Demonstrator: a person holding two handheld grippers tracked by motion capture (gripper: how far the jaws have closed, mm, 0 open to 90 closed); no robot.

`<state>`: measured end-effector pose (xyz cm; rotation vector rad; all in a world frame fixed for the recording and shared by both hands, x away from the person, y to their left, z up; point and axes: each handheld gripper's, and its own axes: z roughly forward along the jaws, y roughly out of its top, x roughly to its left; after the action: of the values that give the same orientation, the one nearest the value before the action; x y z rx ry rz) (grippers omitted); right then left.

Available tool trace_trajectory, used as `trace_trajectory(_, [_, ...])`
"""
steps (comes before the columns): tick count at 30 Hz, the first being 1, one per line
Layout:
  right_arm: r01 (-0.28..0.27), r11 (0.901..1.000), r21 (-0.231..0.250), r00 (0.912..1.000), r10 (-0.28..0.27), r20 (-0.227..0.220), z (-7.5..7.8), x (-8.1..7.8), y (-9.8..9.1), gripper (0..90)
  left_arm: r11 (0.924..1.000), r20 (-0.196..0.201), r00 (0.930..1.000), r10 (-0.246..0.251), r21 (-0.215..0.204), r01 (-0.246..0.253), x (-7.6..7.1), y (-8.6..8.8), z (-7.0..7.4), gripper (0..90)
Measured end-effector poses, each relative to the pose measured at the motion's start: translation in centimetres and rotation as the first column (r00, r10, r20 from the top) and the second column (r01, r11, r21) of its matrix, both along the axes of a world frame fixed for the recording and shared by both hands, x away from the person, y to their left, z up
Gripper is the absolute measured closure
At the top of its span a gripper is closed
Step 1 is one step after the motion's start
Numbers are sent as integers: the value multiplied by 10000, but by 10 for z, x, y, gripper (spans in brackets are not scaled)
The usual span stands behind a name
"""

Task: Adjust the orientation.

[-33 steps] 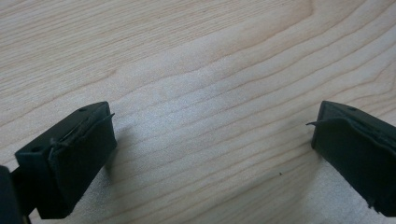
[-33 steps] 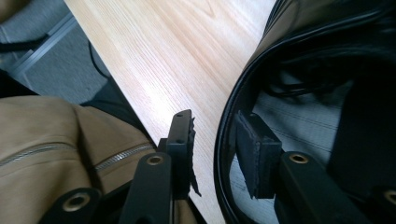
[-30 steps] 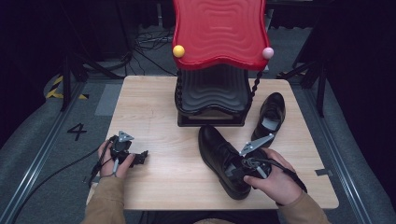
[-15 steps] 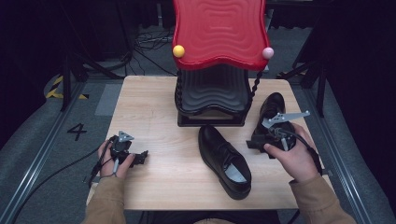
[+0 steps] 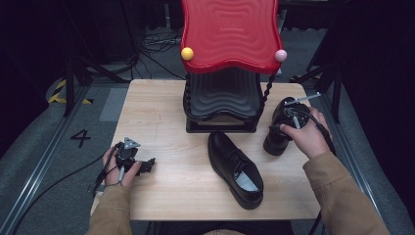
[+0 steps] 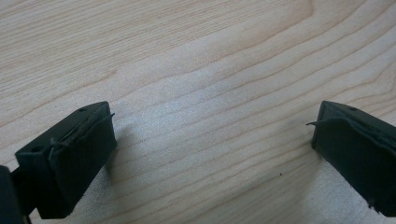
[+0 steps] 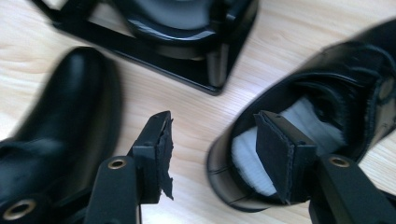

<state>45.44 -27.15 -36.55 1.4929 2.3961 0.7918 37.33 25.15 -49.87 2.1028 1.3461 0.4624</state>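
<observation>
- Over at about 3 o'clock on the wooden table [image 5: 156,112], my right hand [image 5: 306,134] holds the right gripper [image 5: 292,113] above the right-hand shoe [image 5: 277,139], which lies near the table's right edge with its heel toward me.
- From the right gripper view, that gripper [image 7: 212,149] is released: its jaws stand well apart and straddle the heel rim of this shoe [image 7: 322,116], one jaw inside the opening over the white insole [image 7: 299,140], the other outside over bare wood.
- I cannot tell whether either jaw touches the leather; nothing is pinched between them.
- At the table's centre, running toward 5 o'clock, the second black shoe [image 5: 236,169] lies flat, toe toward the rack and heel toward me, its pale lining showing.
- In the right gripper view this shoe [image 7: 60,126] sits at 9 o'clock, apart from the other one, with bare wood between them.
- At 12 o'clock stands the black rack [image 5: 222,103] with its red wavy top [image 5: 230,34], a yellow ball [image 5: 187,53] on one front corner and a pink ball [image 5: 280,55] on the other.
- The rack's base corner [image 7: 201,60] shows at 12 o'clock in the right gripper view, just beyond both shoes.
- At 8 o'clock, my left hand [image 5: 120,166] rests the left gripper [image 5: 147,166] on the table, well apart from the shoes.
- From the left gripper view, the left gripper [image 6: 212,144] is released too, jaws spread wide over plain wood grain [image 6: 210,70], gripping nothing.
</observation>
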Motion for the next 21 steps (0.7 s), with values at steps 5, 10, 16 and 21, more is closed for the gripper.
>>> trace_trajectory(5, [562, 9978, -358, 9930, -596, -1019, -20, 23, 0, 455, 10000, 4, 10000, -6, 9, 6, 0, 0, 0, 2])
trace_trajectory(10, [719, 9953, -643, 9798, -825, -1824, -34, 32, 1, 496, 10000, 34, 10000, 28, 31, -28, 0, 0, 0, 2])
trace_trajectory(16, [564, 9946, -873, 9581, -784, -2753, -50, 35, 6, 603, 10000, 9, 10000, -2, 7, 2, 0, 0, 0, 2])
trace_trajectory(21, [622, 9979, -190, 9295, -648, -3631, -58, 37, 7, 809, 10000, 13, 10000, 6, -6, -6, 0, 0, 0, 2])
